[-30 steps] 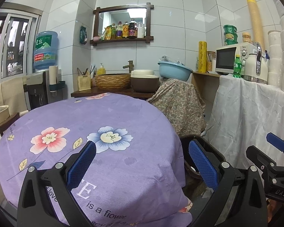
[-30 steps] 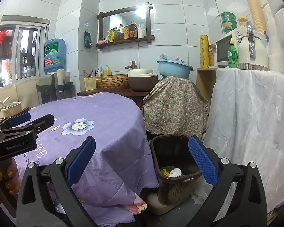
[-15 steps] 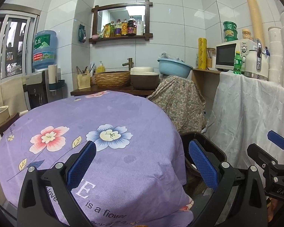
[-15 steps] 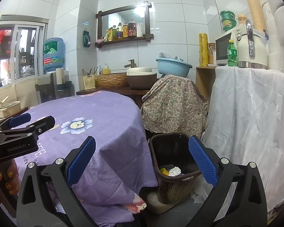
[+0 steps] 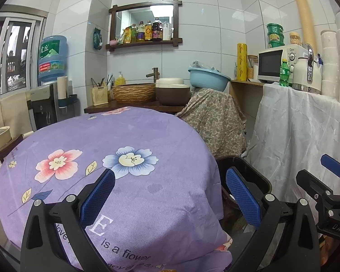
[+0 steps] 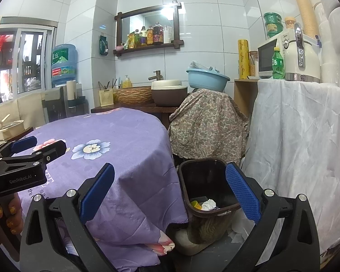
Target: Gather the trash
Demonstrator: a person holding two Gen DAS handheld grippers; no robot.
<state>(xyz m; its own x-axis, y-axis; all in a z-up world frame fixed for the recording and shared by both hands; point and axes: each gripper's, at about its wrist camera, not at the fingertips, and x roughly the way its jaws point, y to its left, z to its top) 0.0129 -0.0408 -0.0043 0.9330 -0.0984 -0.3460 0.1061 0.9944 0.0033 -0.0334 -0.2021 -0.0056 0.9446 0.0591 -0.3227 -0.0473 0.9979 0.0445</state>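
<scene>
Trash already sits in the brown bin just past the edge of the purple-clothed surface, a crumpled white wad and a yellow bit at the bottom, so you look to be near the end or hunting for the next piece. Nothing shows on that surface beside the bin, so your next move is scanning for more. Your left claw and right claw are both spread wide, holding and touching nothing.

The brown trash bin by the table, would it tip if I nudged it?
Possibly. The brown trash bin looks tall and narrow, already seems to lean, and holds only a little crumpled paper, so it is probably light.
</scene>
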